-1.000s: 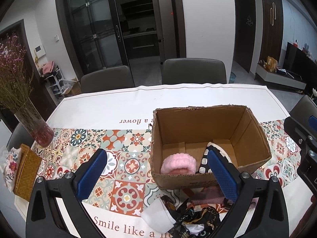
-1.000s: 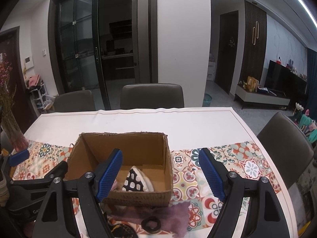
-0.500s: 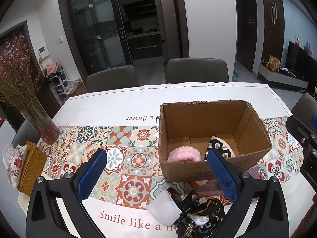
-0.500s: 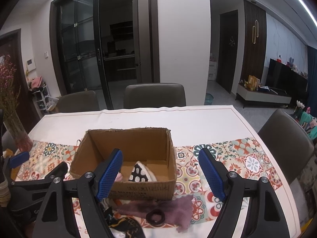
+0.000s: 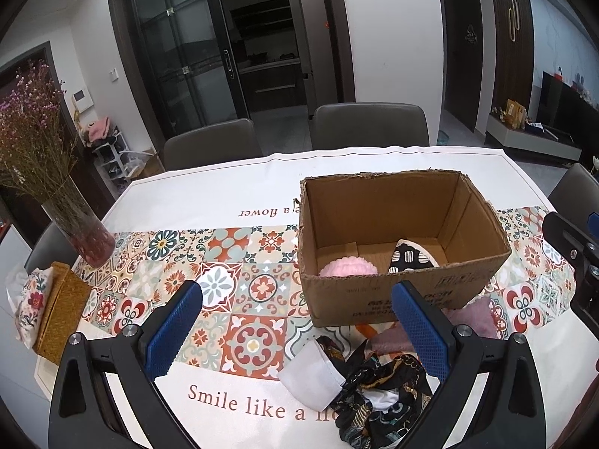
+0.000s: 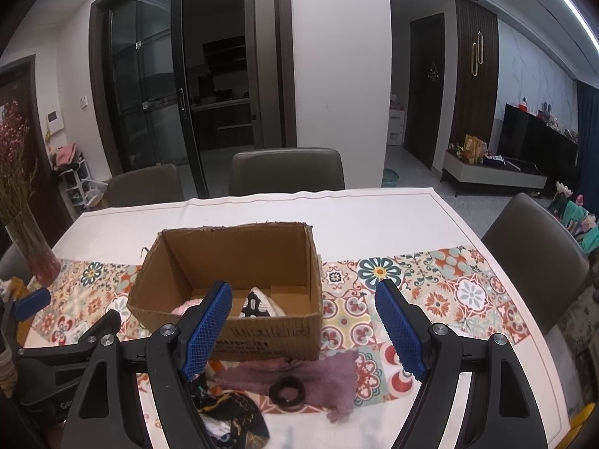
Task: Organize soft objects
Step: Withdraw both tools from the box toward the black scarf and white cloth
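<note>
An open cardboard box [image 5: 404, 292] [image 6: 269, 333] stands on the table and holds a pink fluffy item [image 5: 346, 266] and a black-and-white patterned pouch [image 5: 410, 256] [image 6: 258, 303]. In front of it lie a white folded cloth [image 5: 310, 376], a black patterned scarf [image 5: 378, 393] [image 6: 232, 417], a mauve cloth [image 6: 299, 376] [image 5: 473, 316] and a black hair tie [image 6: 287, 393]. My left gripper [image 5: 299, 329] hangs open above the white cloth and scarf with nothing between its fingers. My right gripper [image 6: 303, 331] is open too, above the mauve cloth, empty.
A glass vase of dried flowers [image 5: 80, 232] stands at the table's left, beside a woven tissue box [image 5: 56, 318]. Grey chairs [image 5: 368, 125] line the far side and another chair [image 6: 531, 258] the right. The far half of the tablecloth [image 5: 232, 191] is plain white.
Both grippers have drawn back from the box toward the table's near edge, so the box looks smaller and more of the soft items in front shows. Neither gripper's jaws moved.
</note>
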A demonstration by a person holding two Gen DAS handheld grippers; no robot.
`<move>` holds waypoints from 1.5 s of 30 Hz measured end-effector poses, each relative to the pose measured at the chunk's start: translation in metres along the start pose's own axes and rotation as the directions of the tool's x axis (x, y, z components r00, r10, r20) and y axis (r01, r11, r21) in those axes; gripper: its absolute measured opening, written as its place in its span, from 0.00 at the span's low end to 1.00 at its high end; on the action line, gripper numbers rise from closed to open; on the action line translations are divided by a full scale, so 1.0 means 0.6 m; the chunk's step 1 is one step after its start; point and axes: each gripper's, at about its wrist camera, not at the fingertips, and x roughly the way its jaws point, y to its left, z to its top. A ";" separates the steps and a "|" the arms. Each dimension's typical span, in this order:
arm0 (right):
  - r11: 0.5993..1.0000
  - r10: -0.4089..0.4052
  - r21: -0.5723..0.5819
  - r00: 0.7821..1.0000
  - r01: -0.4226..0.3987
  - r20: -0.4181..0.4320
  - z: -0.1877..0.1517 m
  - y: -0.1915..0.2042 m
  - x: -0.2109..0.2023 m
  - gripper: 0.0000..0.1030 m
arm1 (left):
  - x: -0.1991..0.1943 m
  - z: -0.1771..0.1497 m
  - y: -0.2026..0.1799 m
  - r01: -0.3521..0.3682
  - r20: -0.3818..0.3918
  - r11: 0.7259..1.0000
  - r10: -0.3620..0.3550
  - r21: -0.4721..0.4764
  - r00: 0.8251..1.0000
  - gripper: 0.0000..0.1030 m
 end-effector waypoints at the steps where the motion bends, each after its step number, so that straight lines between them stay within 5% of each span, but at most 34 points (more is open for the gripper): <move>1: 1.000 0.001 0.000 1.000 -0.001 -0.003 -0.002 0.000 0.000 0.77 | -0.001 -0.003 0.000 -0.001 0.002 1.000 0.001 0.000 1.000 1.00; 45: 1.000 -0.010 0.014 0.987 0.012 -0.163 -0.133 -0.001 0.057 0.77 | 0.075 -0.143 -0.001 0.033 -0.142 0.999 -0.033 -0.007 0.989 1.00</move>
